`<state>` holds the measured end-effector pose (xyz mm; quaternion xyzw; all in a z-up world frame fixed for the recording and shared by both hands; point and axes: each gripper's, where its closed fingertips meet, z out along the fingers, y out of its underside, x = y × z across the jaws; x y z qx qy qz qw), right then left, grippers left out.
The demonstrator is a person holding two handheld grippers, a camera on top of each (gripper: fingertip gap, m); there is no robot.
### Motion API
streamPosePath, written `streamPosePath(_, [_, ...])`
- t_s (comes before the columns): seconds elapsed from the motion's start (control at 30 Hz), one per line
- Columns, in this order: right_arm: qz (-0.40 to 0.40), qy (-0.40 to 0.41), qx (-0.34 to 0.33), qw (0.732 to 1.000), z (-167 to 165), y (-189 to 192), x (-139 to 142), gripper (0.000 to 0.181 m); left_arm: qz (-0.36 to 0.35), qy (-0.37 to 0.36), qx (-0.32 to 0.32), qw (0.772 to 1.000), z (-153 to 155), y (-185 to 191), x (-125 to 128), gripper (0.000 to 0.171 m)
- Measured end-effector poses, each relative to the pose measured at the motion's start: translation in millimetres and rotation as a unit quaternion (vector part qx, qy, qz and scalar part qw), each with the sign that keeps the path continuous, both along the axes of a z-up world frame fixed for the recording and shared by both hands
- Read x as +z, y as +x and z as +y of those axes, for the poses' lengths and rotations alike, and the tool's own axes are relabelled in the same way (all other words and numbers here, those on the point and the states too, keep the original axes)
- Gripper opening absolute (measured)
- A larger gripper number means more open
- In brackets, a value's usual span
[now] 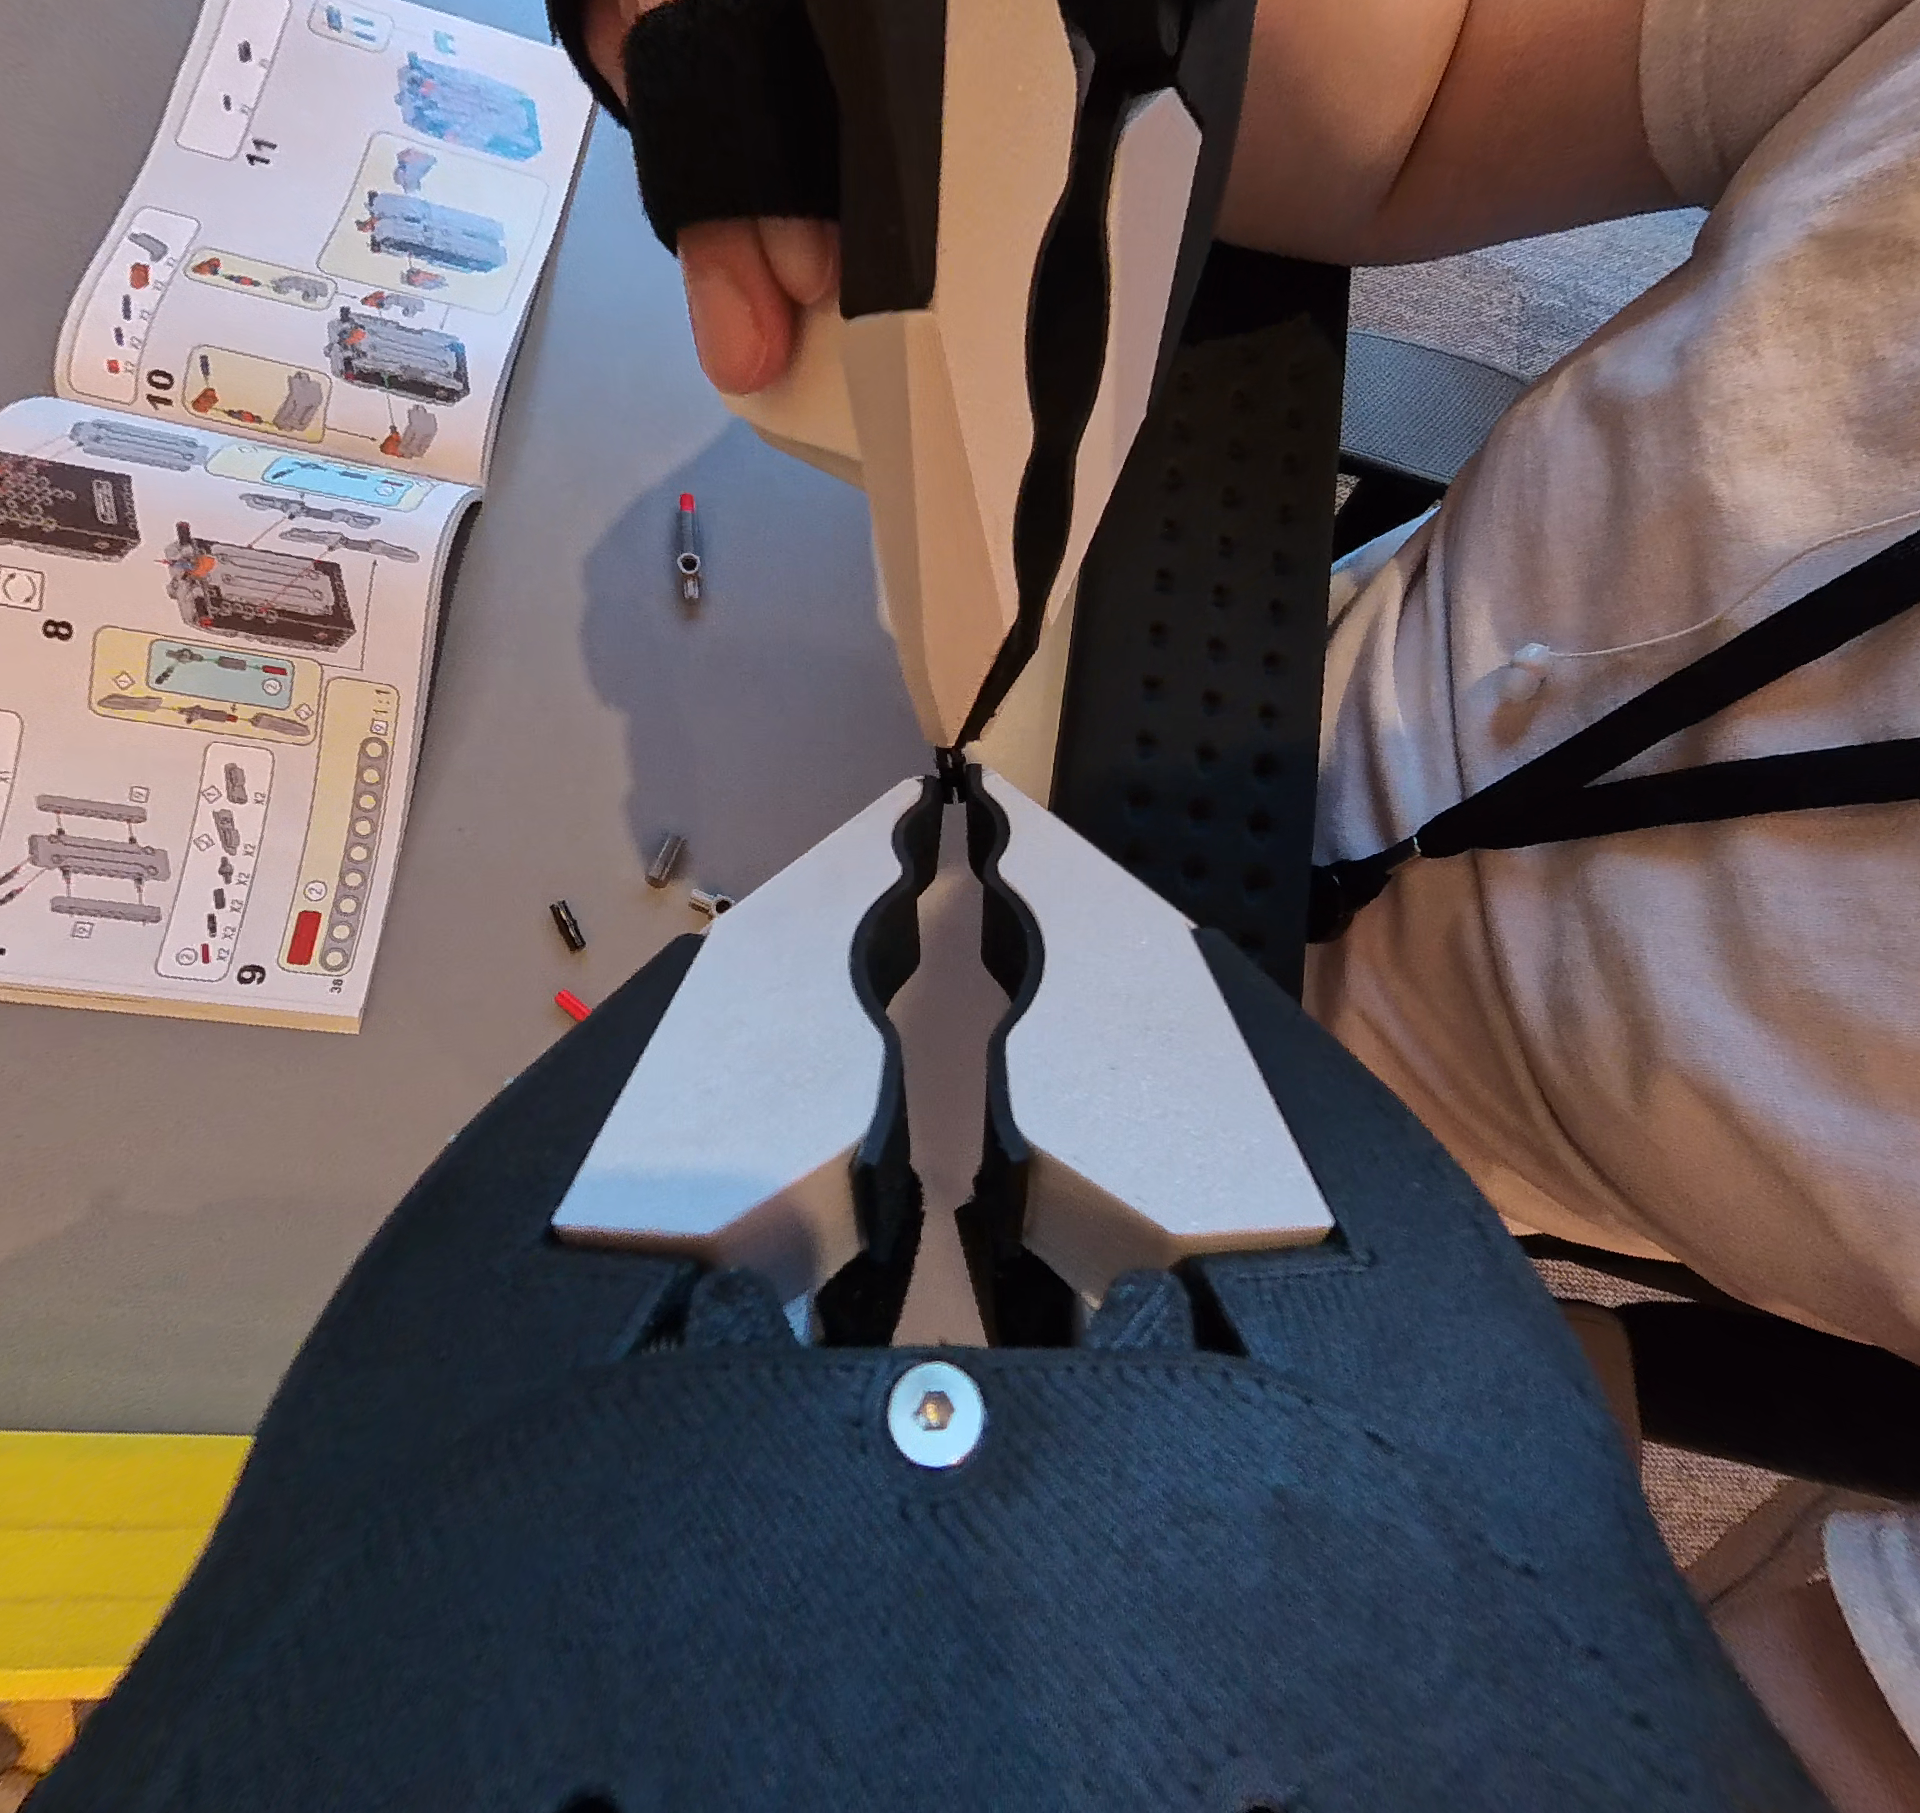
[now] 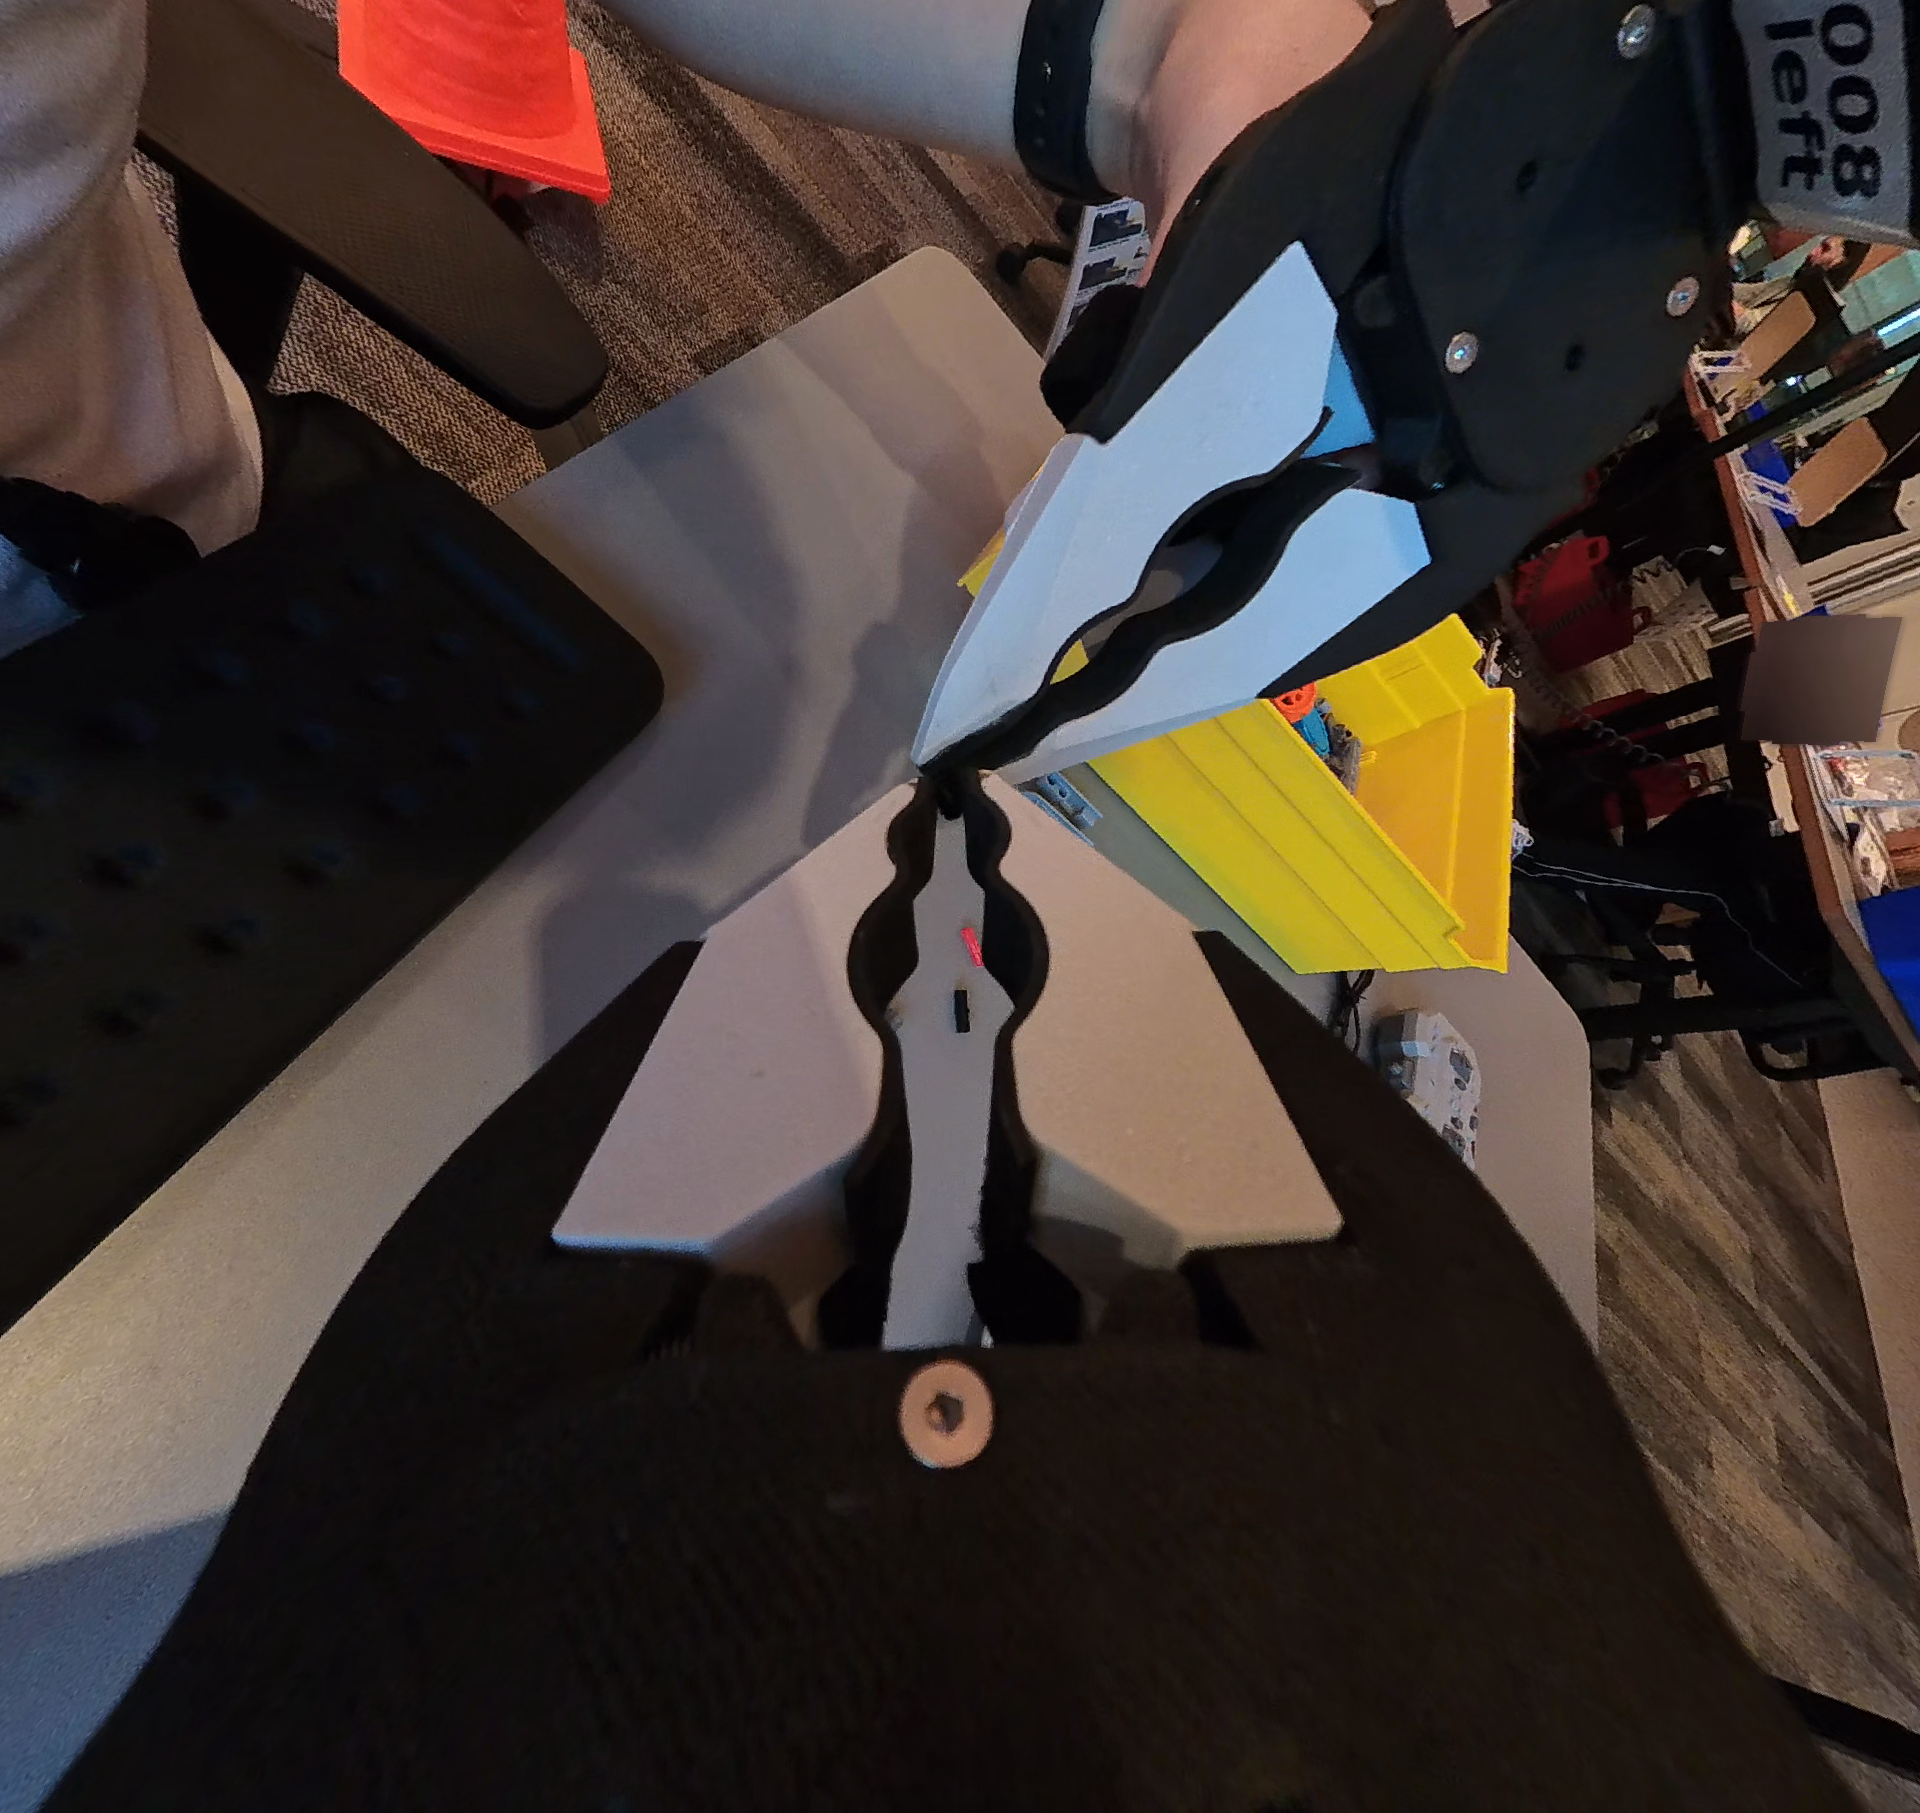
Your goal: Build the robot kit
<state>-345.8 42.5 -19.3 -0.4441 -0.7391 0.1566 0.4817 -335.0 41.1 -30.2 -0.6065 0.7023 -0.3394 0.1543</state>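
Note:
My left gripper (image 1: 951, 789) and my right gripper (image 2: 950, 803) meet tip to tip above the grey table (image 1: 727, 703). A small black piece (image 1: 951, 764) is pinched between their tips, and both look shut on it. It also shows in the right wrist view (image 2: 948, 789). In the left wrist view the right gripper (image 1: 958, 737) comes down from the top, held by a hand (image 1: 748, 309) in a black fingerless glove. In the right wrist view the left gripper (image 2: 933, 764) comes in from the upper right. How much of the piece each gripper grips is hidden.
An open instruction booklet (image 1: 260, 464) lies at the left. Loose parts lie on the table: a grey-and-red axle piece (image 1: 688, 548), a grey connector (image 1: 665, 859), a black pin (image 1: 567, 927), a red pin (image 1: 569, 1005). A yellow bin (image 2: 1299, 828) and a black perforated chair (image 2: 260, 776) stand close by. My left and right fingertips are right by each other.

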Motion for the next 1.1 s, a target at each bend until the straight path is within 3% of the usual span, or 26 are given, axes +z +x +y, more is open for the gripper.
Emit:
streamPosePath(0.87, [-0.005,-0.020,0.009,1.000,-4,-1,-3,0.004,-0.002,-0.012,-0.020,1.000,-6,-4,2,0.002])
streamPosePath(1.1, [0.018,-0.010,0.001,1.000,-1,3,9,0.003,-0.038,-0.015,-0.010,0.999,-2,-1,17,0.002])
